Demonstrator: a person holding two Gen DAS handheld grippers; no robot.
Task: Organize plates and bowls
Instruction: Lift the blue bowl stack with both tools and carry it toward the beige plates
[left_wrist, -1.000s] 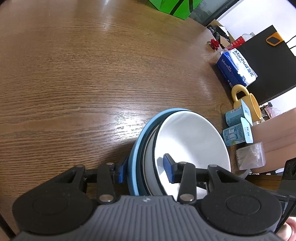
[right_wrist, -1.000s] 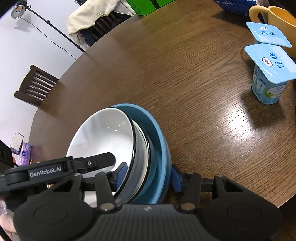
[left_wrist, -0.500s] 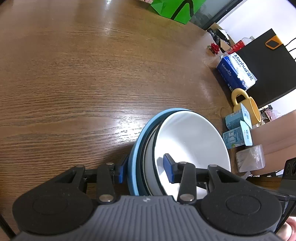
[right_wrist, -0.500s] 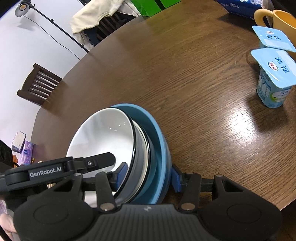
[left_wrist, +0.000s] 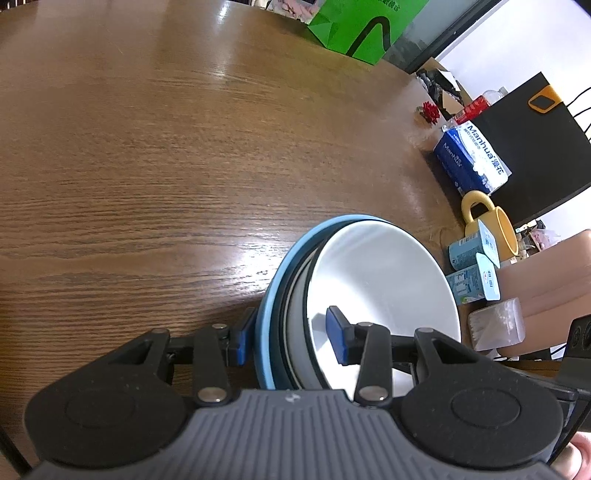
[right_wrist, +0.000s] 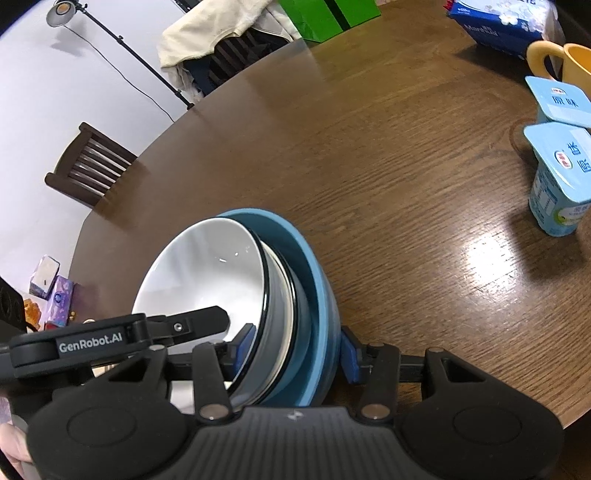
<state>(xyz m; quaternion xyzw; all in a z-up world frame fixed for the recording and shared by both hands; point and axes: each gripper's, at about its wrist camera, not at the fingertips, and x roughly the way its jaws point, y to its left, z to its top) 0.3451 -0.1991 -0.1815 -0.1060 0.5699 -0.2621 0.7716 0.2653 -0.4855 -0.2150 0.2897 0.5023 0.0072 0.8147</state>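
Both tools grip one nested stack from opposite sides. Left tool (left_wrist: 291, 341) is clenched on the stack's rim, its outer pad against the blue bowl's (left_wrist: 264, 332) outside wall and its inner pad inside the white bowl (left_wrist: 384, 273). Right tool (right_wrist: 295, 349) straddles the opposite rim the same way, one pad inside the white bowl (right_wrist: 207, 266), the other against the blue bowl's (right_wrist: 325, 302) outside; its jaws are closing slightly on that rim. In the right wrist view the left tool's black arm, lettered GenRobot.AI, reaches into the white bowl from the left.

Largest around them is the round wooden worktop (left_wrist: 147, 147), mostly bare ahead of the stack. The stack sits near its close edge: blue bowl outermost, a grey bowl (right_wrist: 280, 306) with a dark rim inside it, the white bowl innermost. All look empty. Whether the stack rests on the worktop or is lifted off it, I cannot tell.

Beyond the far edge stands a green bag (left_wrist: 362, 29), and a chair (right_wrist: 88, 166) stands against the wall. On the worktop, well apart from the stack, lie a blue tissue pack (left_wrist: 469, 162), a yellow mug (left_wrist: 491, 221), two sealed yoghurt cups (right_wrist: 557, 177) just beside the mug, and a clear box of cotton swabs (left_wrist: 495, 328). Nothing stands between the stack and the open wood ahead.
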